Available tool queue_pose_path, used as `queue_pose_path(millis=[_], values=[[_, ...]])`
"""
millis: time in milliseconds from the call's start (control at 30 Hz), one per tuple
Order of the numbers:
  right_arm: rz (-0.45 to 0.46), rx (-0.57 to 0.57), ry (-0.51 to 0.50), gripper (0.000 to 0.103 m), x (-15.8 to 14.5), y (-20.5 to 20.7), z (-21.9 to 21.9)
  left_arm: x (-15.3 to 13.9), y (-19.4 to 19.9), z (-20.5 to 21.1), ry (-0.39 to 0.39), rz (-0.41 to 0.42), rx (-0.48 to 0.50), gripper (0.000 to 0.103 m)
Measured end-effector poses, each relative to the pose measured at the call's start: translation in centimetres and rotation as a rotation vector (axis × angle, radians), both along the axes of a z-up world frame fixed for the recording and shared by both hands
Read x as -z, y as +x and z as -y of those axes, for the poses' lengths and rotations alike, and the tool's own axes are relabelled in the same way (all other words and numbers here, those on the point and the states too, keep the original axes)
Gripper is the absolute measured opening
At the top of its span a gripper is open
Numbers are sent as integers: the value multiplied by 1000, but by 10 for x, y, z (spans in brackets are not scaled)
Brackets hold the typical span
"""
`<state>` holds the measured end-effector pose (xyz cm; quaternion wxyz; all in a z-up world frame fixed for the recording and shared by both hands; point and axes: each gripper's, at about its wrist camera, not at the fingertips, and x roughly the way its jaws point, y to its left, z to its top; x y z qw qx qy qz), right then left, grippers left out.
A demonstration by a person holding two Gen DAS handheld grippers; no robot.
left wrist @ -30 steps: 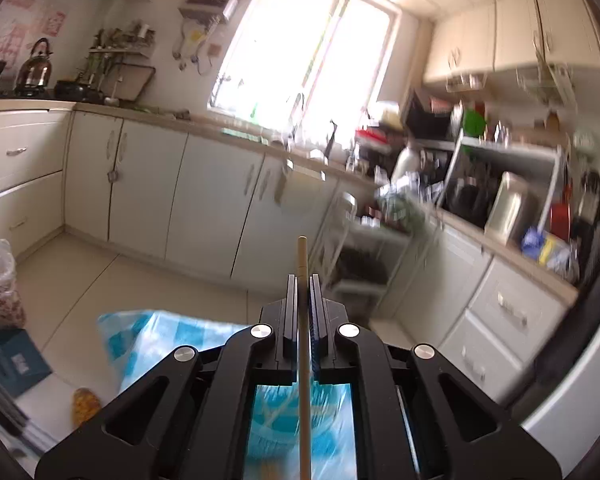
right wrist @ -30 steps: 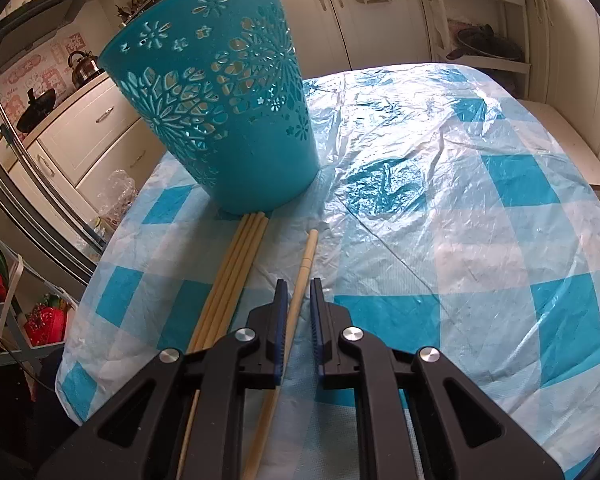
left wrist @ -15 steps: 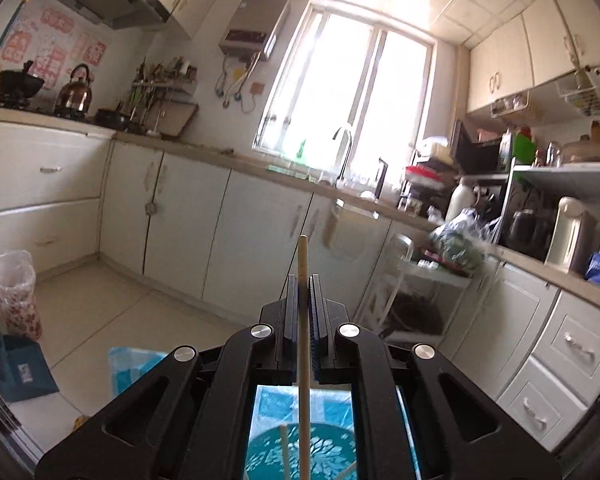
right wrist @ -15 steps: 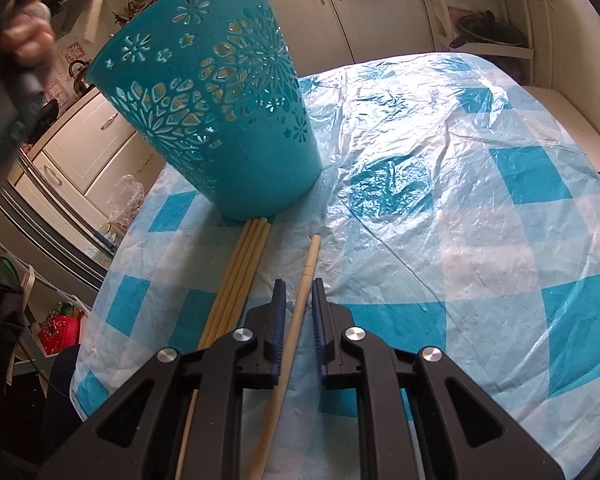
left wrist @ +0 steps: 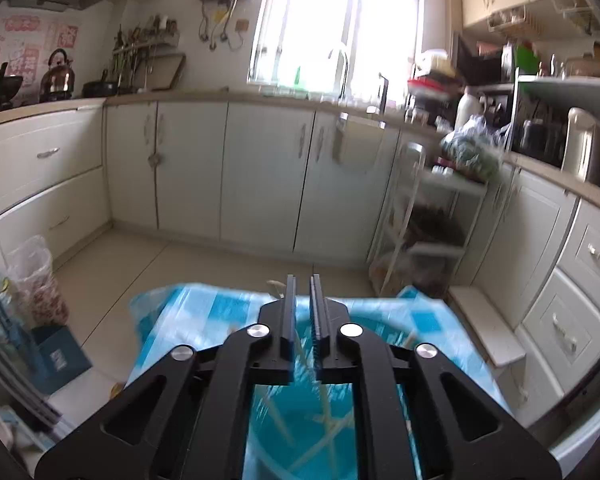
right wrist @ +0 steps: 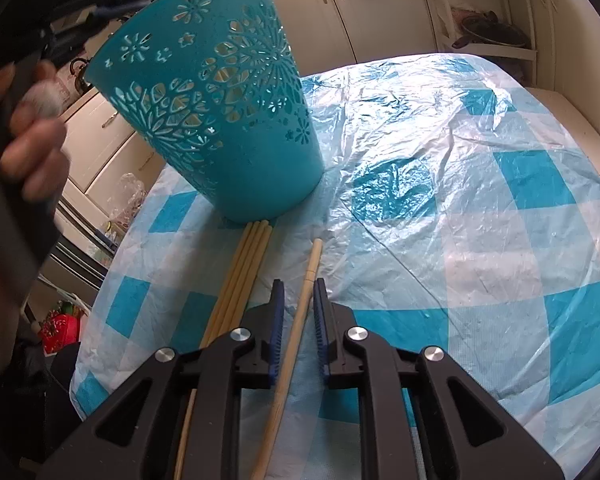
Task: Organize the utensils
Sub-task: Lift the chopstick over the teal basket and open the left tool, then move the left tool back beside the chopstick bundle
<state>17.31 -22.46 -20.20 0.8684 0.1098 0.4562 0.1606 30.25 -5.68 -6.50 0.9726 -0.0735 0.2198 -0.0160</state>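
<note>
On the table's point(right wrist: 480, 208) left edge, right gripper point(right wrist: 298, 312) straddles a lone chopstick point(right wrist: 300, 312), fingers spread, beside the basket point(right wrist: 220, 92). Left gripper point(left wrist: 302, 312) hovers spread, empty, above basket.

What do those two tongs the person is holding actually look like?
Both are matte black plastic with angular cut-out arms and round silver screw heads. The left tongs have thin, ridged black fingers; the right tongs carry ribbed blue pads. No cables show.
</note>
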Motion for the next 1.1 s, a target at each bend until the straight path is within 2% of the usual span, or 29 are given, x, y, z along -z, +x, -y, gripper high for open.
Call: queue_pose_path(millis=[67, 100, 167, 267, 400, 600, 733, 800, 900, 1000, 1100], values=[[5, -8, -2, 18, 0, -1, -2, 1, -16, -7, -13, -15, -18, 36], [7, -11, -3, 20, 0, -1, -3, 1, -25, -10, -20, -14, -26, 40], [8, -14, -4, 22, 0, 0, -4, -1, -56, -19, -23, 0, -58, 58], [7, -3, -18, 23, -1, 0, -5, 1, -101, -33, -35, 33, -99, 70], [6, 11, -42, 23, -2, 2, -7, 18, -156, -51, -72, 5, -116, 73], [1, 45, -81, 24, -4, 13, -12, 51, -194, -58, -84, -81, -65, 73], [17, 44, -174, 20, -5, 14, -22, 65, -208, -56, -69, -102, -39, 73], [25, 33, -223, 15, -6, 12, -26, 73, -213, -54, -64, -120, -22, 73], [5, 33, -215, 10, -7, 7, -20, 79, -214, -55, -60, -139, -9, 73], [-6, 20, -219, 12, -7, 4, -19, 83, -216, -57, -68, -150, -7, 73], [-18, 7, -229, 21, -8, 12, -23, 84, -215, -56, -75, -162, -4, 73]])
